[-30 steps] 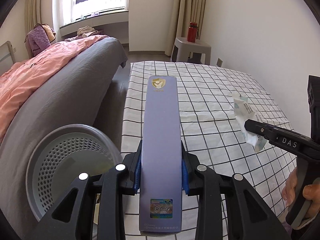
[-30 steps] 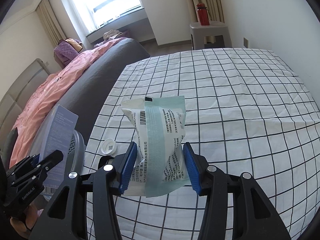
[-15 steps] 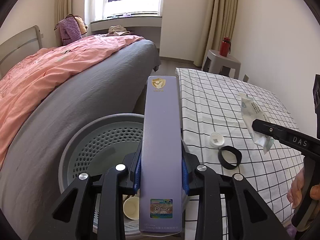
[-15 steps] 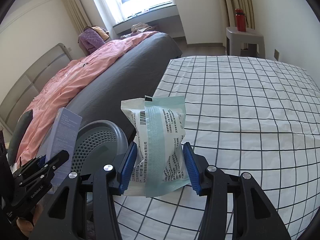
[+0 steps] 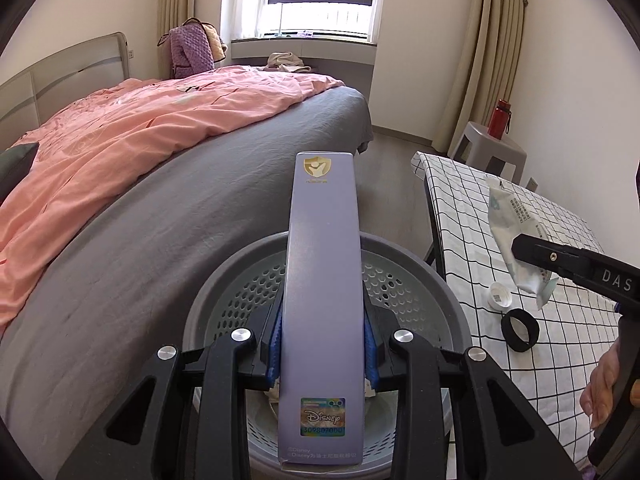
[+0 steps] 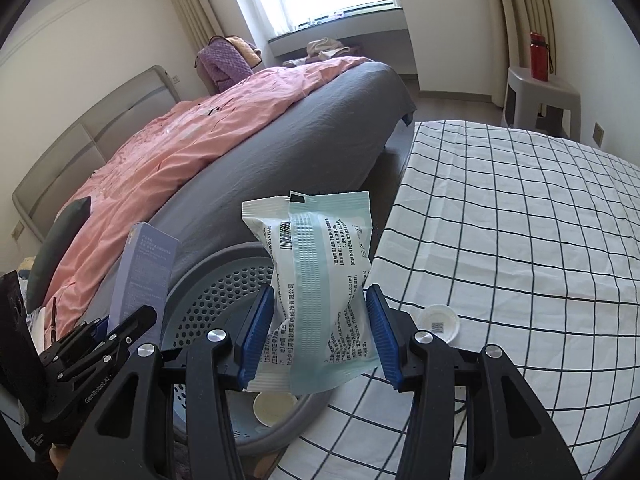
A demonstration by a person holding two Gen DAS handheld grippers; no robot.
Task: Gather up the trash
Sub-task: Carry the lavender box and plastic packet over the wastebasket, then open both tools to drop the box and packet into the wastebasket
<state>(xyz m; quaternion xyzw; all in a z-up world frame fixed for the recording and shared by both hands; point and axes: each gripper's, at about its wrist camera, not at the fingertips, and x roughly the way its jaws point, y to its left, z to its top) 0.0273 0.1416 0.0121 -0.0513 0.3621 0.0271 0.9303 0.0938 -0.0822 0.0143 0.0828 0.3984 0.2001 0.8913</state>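
Still, the left gripper [image 5: 323, 344] fingers squeeze a long box [image 5: 322, 280] that could tip past the bin [image 5: 448, 300], while the right gripper [image 6: 316, 340] fingers pinch a packet [image 6: 316, 280] hanging over the rim.

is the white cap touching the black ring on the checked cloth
Apart. The left wrist view shows a strip of checked cloth between the white cap and the black ring.

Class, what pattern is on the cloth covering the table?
The tablecloth is white with a grid of thin black lines, clearest in the right wrist view.
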